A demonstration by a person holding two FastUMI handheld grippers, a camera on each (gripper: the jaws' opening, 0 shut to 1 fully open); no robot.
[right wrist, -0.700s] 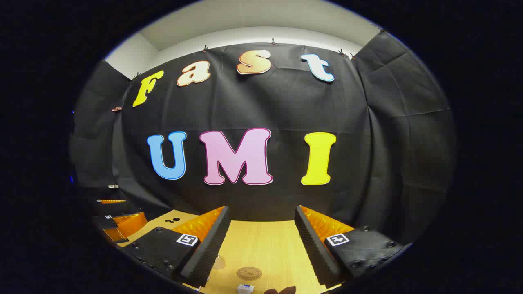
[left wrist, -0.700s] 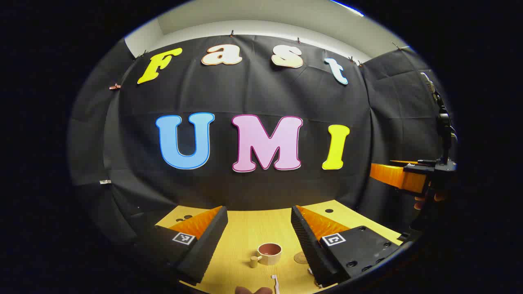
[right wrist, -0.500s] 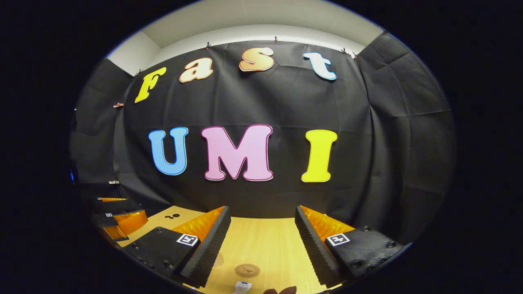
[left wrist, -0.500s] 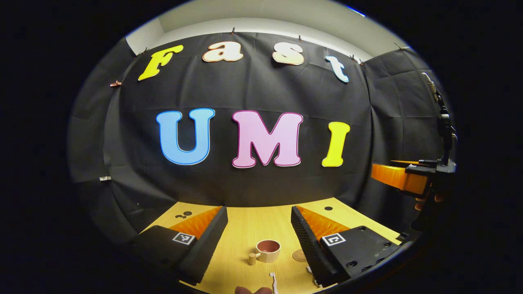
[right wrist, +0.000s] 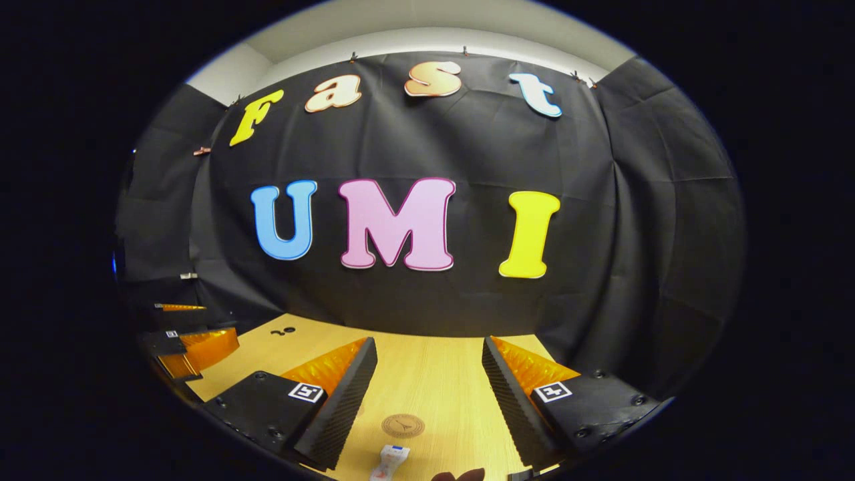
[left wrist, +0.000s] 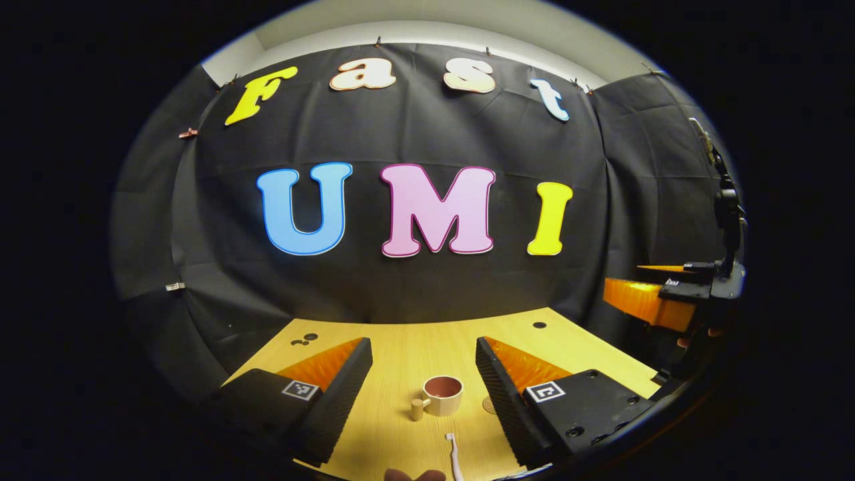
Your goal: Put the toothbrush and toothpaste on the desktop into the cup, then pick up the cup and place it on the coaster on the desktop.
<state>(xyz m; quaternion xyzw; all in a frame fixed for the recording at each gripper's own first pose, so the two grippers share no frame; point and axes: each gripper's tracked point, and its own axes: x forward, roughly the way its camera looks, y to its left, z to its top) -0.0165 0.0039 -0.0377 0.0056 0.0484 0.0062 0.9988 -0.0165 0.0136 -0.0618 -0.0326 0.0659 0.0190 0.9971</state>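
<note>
In the left gripper view a cream cup [left wrist: 442, 395] with a brown inside and a side handle stands on the wooden desktop [left wrist: 414, 347], between the open fingers of my left gripper [left wrist: 422, 374]. A white toothbrush [left wrist: 453, 454] lies nearer the front edge. The round coaster [left wrist: 489, 404] peeks out beside the right finger. In the right gripper view my right gripper [right wrist: 429, 377] stands open above the desk, with the coaster [right wrist: 403, 425] and a white toothpaste tube [right wrist: 387, 462] lying between its fingers, lower down. Neither gripper holds anything.
The right gripper [left wrist: 658, 300] and the hand holding it show at the right edge of the left gripper view. The left gripper [right wrist: 190, 344] shows at the left of the right gripper view. Small dark holes [left wrist: 304, 341] mark the desk's far side. Black cloth walls the booth.
Both views have tilted downward, so more of the desktop shows. The cup, toothbrush, coaster and toothpaste sit higher in view. Both grippers stay open.
</note>
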